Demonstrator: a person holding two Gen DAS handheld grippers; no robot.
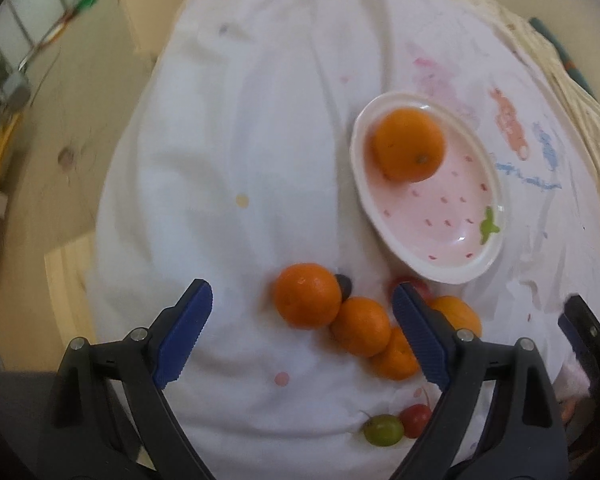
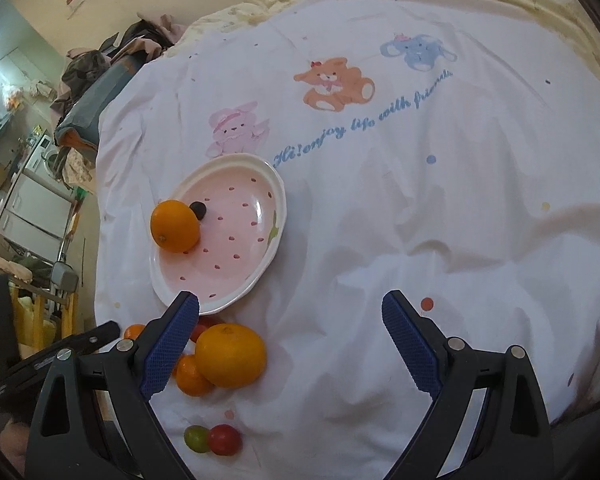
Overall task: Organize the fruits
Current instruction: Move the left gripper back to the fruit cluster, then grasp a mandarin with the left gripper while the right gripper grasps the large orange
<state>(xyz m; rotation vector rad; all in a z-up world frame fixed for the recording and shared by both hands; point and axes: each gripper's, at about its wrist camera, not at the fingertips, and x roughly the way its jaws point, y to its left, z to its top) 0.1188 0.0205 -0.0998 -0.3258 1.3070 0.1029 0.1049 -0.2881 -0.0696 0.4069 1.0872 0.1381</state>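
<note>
A pink oval plate with a white rim lies on the white cloth and holds one orange. My left gripper hangs open above a cluster of loose oranges; the leftmost orange lies between its blue fingers, untouched. In the right wrist view the plate holds the orange and a small dark fruit. My right gripper is open over bare cloth. A big orange sits by its left finger.
A small green fruit and a red one lie near the cloth's front edge. The cloth has cartoon animal prints. Clothes are piled at the far left. The floor drops away on the left.
</note>
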